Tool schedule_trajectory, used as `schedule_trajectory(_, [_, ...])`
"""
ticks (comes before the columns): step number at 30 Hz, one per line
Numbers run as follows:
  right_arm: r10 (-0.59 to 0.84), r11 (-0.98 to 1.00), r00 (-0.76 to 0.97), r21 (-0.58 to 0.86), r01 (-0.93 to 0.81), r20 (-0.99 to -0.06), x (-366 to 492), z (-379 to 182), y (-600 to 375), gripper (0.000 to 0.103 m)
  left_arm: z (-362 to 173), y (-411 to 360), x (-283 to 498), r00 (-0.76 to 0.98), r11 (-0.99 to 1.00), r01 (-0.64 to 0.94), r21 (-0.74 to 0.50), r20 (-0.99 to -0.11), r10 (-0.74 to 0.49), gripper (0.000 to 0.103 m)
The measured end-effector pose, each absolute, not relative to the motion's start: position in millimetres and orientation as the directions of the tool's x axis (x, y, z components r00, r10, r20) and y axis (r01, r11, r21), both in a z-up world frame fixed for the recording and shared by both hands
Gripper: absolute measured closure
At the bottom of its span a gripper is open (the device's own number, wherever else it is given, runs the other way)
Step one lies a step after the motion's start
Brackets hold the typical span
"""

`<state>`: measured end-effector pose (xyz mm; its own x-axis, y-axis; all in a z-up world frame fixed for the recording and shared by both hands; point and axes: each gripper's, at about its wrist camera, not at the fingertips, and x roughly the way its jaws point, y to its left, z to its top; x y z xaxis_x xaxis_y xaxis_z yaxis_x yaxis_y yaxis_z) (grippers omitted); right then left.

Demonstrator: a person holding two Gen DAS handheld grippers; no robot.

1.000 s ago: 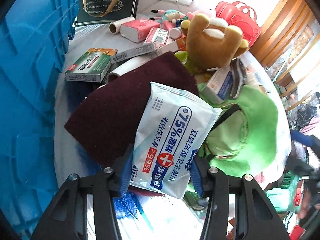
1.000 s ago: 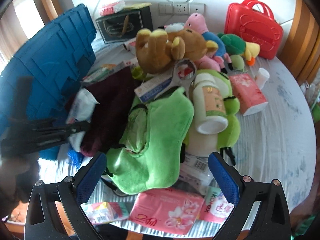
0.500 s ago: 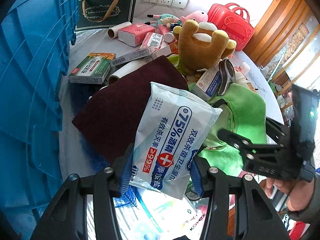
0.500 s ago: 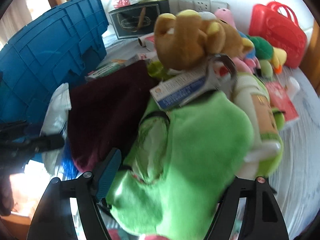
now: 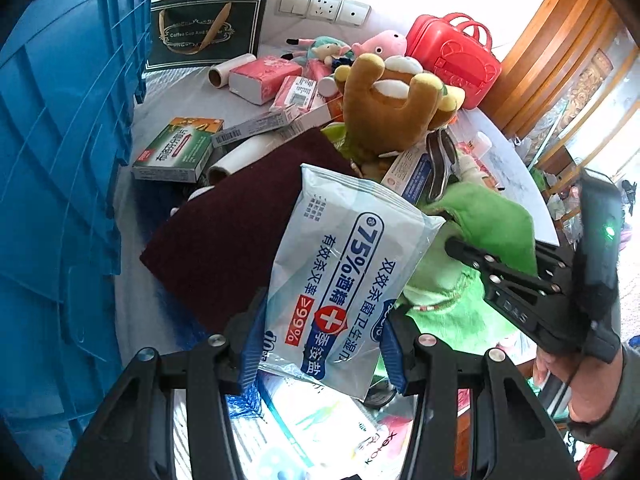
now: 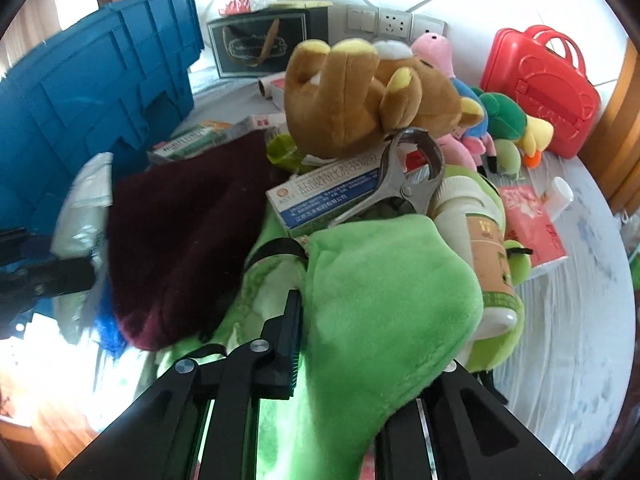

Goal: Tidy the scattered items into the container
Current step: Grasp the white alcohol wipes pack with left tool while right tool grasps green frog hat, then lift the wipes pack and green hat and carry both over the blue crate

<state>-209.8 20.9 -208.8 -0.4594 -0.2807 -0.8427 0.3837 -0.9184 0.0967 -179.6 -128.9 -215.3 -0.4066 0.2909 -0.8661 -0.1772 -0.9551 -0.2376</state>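
Wipes pack (image 5: 344, 280), white and blue with a red cross, stands tilted between the blue pads of the left gripper (image 5: 322, 344), whose fingers (image 5: 252, 340) press on its lower sides and hold it above the cluttered bench (image 5: 188, 100). In this left wrist view the blue crate (image 5: 60, 160) fills the left side, its ribbed wall close beside the pack. Behind the pack lie a maroon cloth (image 5: 240, 216), a green medicine box (image 5: 176, 152) and a brown plush bear (image 5: 392, 108). At the right, a person's hand (image 5: 576, 384) carries the right gripper (image 5: 456, 246), its tips buried in the green plush toy (image 5: 488, 216). In the right wrist view the right gripper (image 6: 372, 344) has its fingers (image 6: 288, 344) closed tight on a fold of the green plush toy (image 6: 384, 288), which bulges over them. Above it rest a blue and white box (image 6: 328, 196), metal pliers (image 6: 404, 176) and the brown plush bear (image 6: 360, 100); the blue crate (image 6: 92, 92) stands at the left, the wipes pack (image 6: 84, 208) just in front of it.
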Motion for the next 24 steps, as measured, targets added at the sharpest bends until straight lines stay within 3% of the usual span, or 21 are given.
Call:
schedule_trajectory(6, [-0.341,-0.919,-0.496,0.171,0.356,-0.799,-197.5,-169.7,39.3,0.092,-201.6,-128.4,-181.8,-0.433,-0.953,-0.175,-0.248,-0.850,0.301,0.054])
schedule_trajectory(24, [-0.331,-0.933,-0.587,0.163,0.321,-0.739,-171.5,-75.4,82.3,0.092,-140.6,-106.7,-172.7,-0.507,-0.945,-0.200,-0.260,-0.798,0.327,0.054])
